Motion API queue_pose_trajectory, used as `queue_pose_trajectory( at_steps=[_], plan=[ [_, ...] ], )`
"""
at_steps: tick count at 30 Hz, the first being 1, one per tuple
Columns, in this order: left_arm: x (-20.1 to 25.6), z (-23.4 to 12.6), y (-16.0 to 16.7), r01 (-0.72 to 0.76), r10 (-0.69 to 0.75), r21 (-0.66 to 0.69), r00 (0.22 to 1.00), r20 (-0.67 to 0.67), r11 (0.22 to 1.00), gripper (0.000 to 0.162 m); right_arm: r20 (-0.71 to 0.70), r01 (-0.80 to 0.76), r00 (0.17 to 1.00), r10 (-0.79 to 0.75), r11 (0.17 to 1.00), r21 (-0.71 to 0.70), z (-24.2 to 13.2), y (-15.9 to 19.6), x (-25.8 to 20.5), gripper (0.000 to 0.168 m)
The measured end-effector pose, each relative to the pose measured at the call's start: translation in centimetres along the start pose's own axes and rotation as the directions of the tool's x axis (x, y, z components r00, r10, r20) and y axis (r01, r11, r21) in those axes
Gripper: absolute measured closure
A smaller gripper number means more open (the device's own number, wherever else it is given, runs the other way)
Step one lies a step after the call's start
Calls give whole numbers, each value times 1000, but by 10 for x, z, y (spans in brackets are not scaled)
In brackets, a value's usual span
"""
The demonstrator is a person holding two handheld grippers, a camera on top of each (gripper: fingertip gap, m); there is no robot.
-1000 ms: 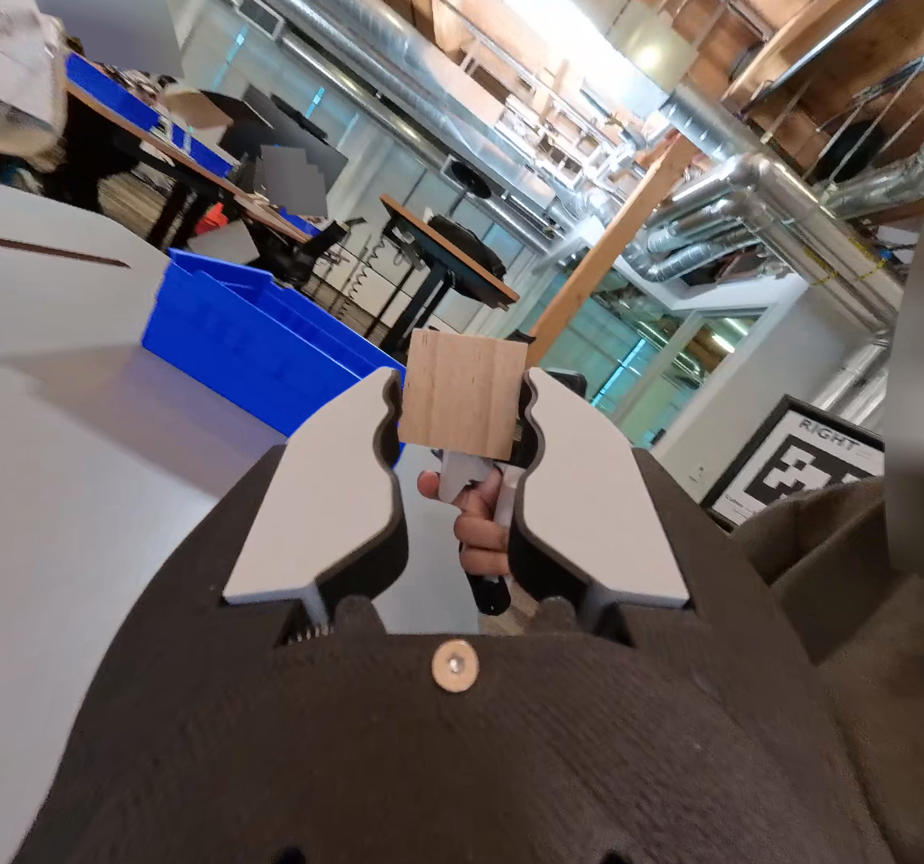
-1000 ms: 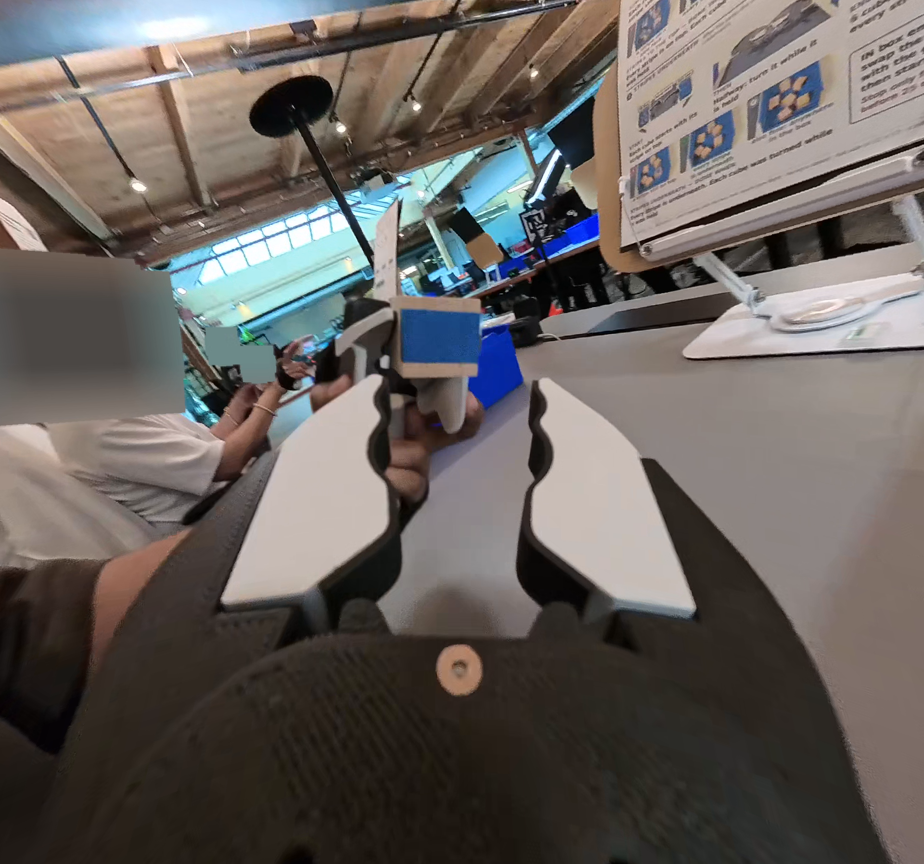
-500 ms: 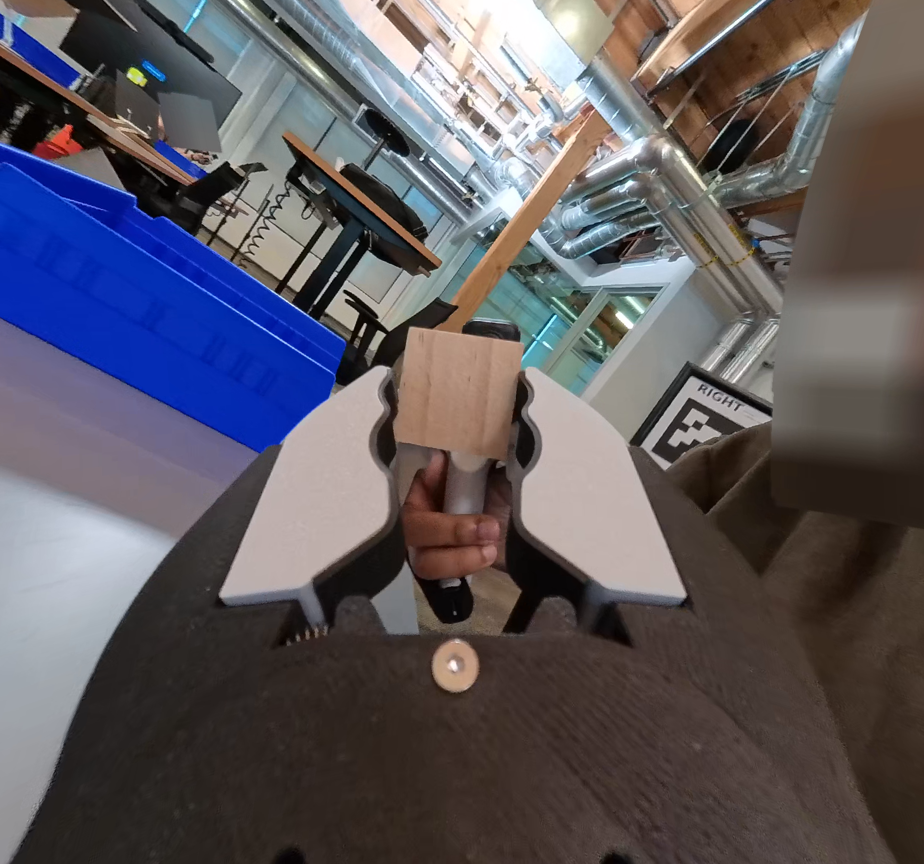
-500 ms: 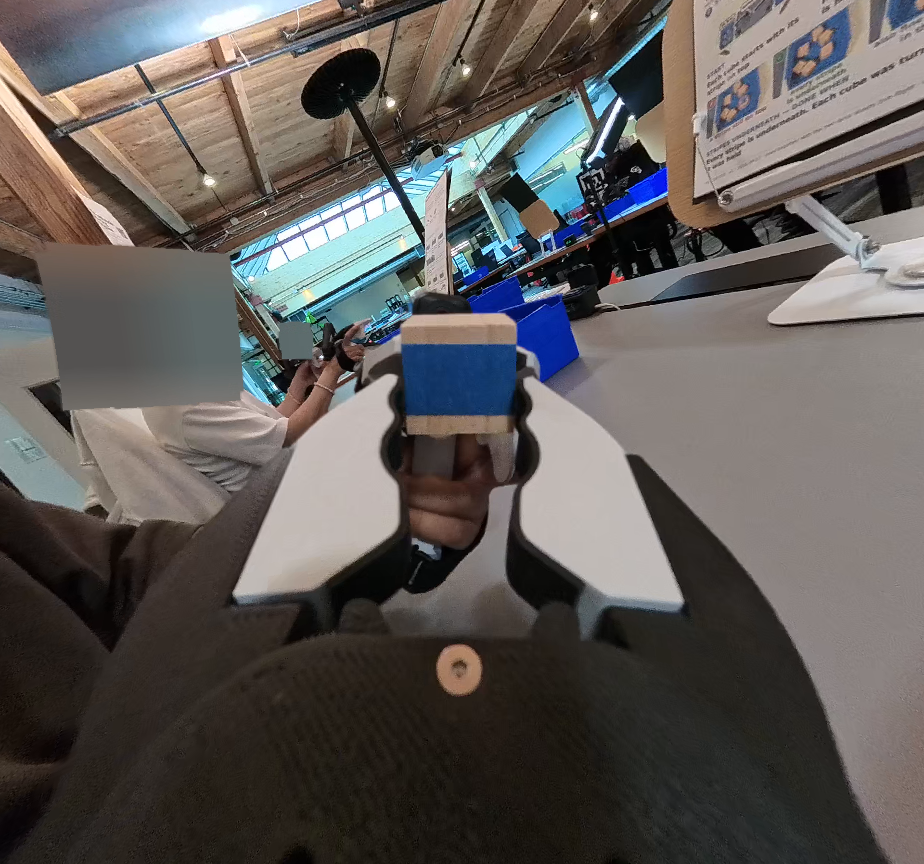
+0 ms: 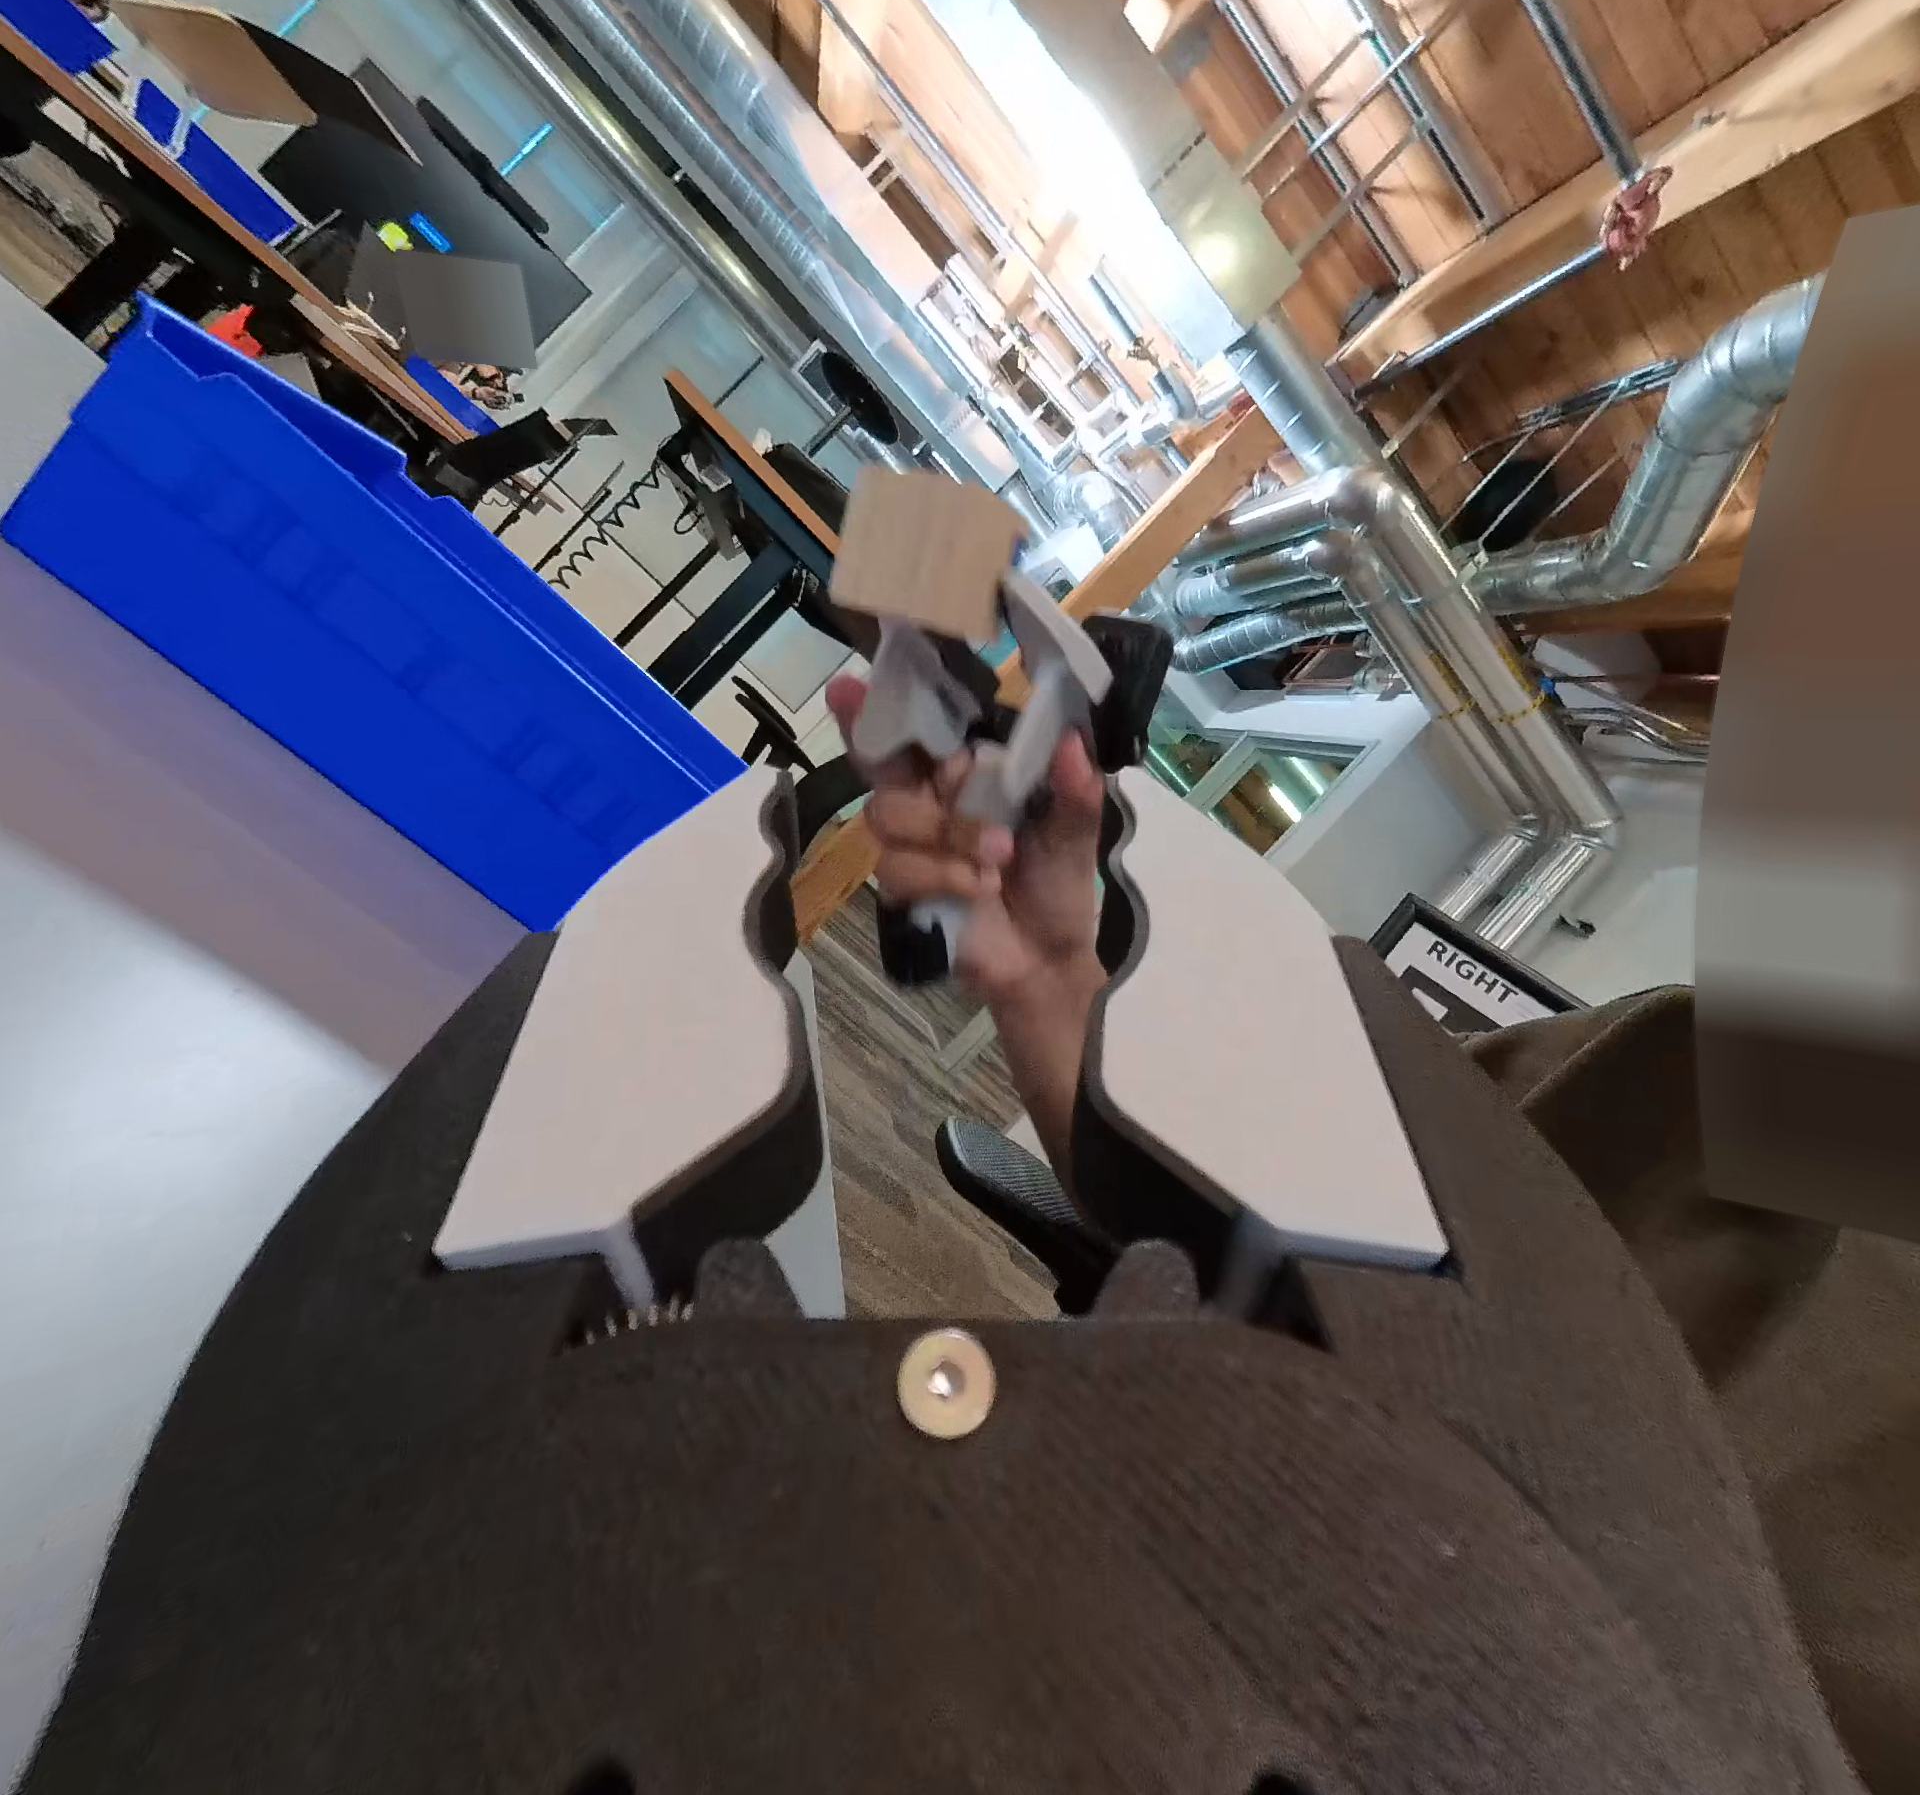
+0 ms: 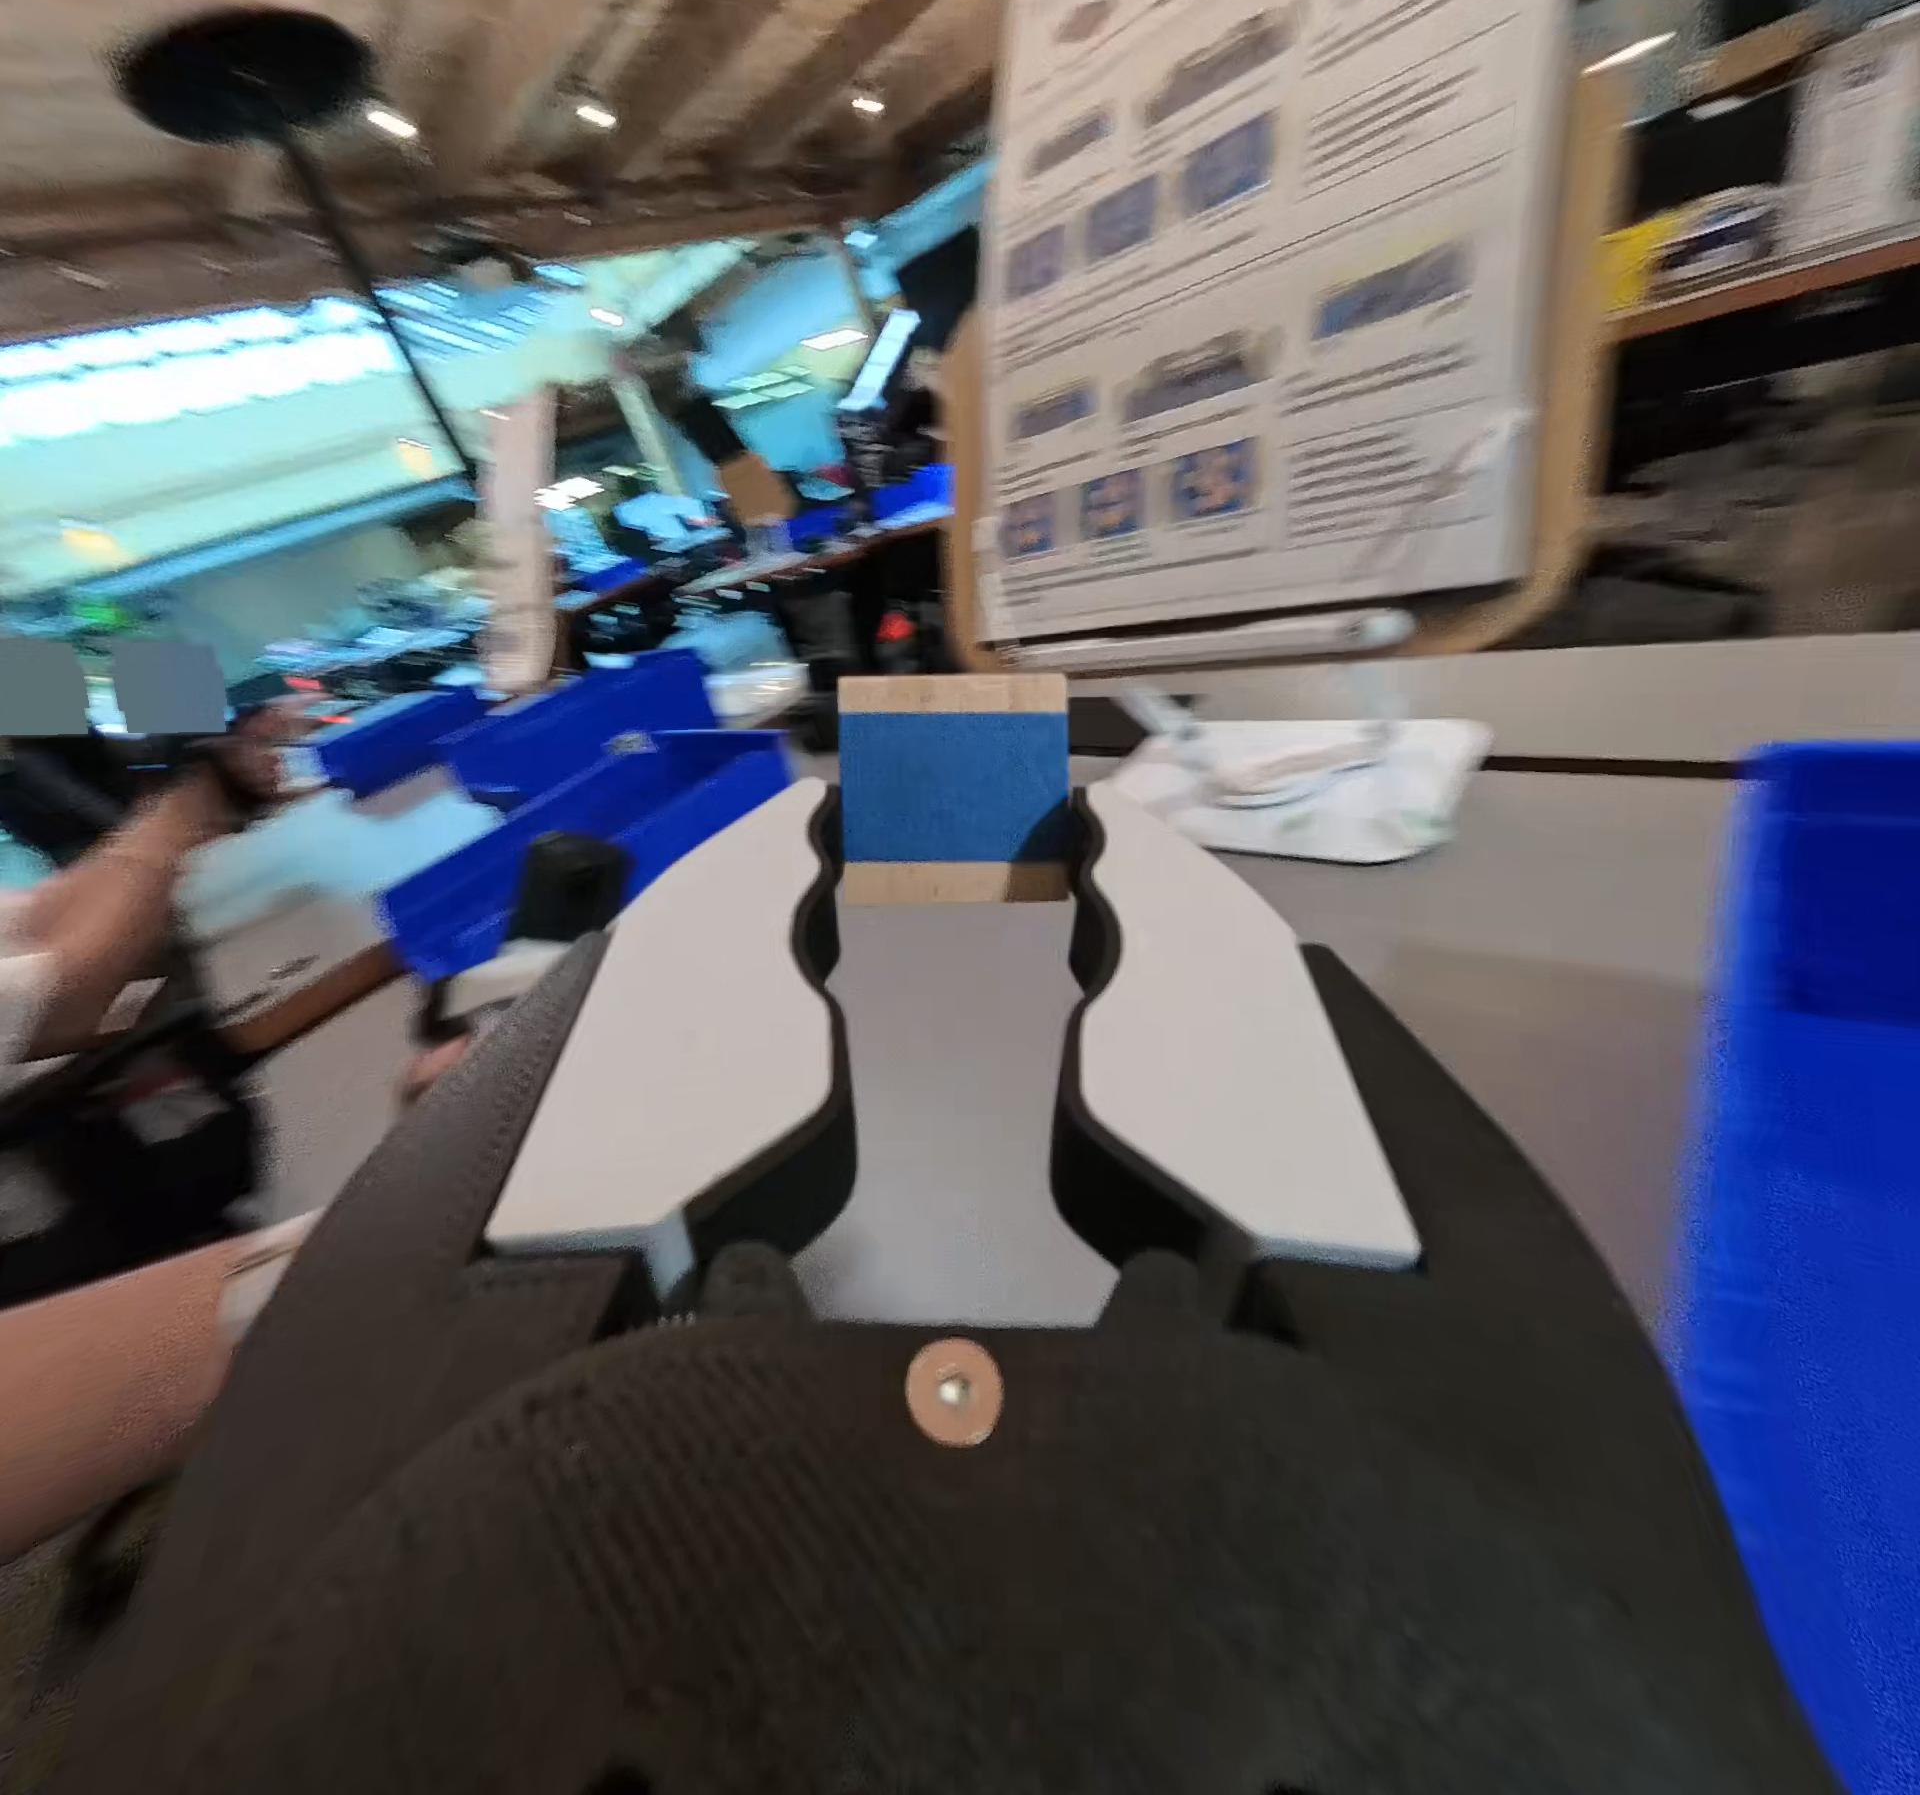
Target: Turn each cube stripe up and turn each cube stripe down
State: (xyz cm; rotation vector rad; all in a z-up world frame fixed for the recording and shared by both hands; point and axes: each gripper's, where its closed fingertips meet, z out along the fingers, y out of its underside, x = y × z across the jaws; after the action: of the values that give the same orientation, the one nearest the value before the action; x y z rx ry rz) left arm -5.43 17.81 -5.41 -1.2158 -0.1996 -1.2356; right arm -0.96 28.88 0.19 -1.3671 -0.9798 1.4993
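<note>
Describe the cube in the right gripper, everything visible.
The cube looks like pale wood, with a broad blue stripe across the face toward the right wrist camera and bare wood bands above and below. It sits square and level, pinched at its two sides by the fingertips of the right gripper, held above the grey table. The left wrist view shows a plain wood face, no stripe.

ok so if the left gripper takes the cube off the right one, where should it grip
Probably the two free wooden faces of the cube, above and below the blue stripe in the right wrist view, coming from the plain side away from the right gripper. Its fingers already cover the other pair, and those flat parallel faces suit the open left gripper.
</note>
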Motion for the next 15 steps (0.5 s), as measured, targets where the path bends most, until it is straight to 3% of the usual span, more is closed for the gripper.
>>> queue_pose_trajectory(
  at_steps=[4,6,8,11,15],
  plan=[
    [-4,0,4,27,-27,-16,1000,-1,1000,110,-321,137,933,-162,985,-101,-2,-39,115,126],
    [-5,2,8,35,-35,-30,999,-2,999,110,-464,132,855,-232,962,-238,0,-23,190,126],
    [-5,4,12,24,-24,-52,1000,4,998,111,-518,1,830,-204,931,-365,6,14,245,125],
    [-8,4,18,-17,21,-98,999,33,995,112,-557,-103,812,-173,897,-429,14,52,284,126],
    [-16,0,24,-48,59,-148,996,72,988,112,-534,-93,805,-260,833,-545,24,81,292,125]
  ],
)
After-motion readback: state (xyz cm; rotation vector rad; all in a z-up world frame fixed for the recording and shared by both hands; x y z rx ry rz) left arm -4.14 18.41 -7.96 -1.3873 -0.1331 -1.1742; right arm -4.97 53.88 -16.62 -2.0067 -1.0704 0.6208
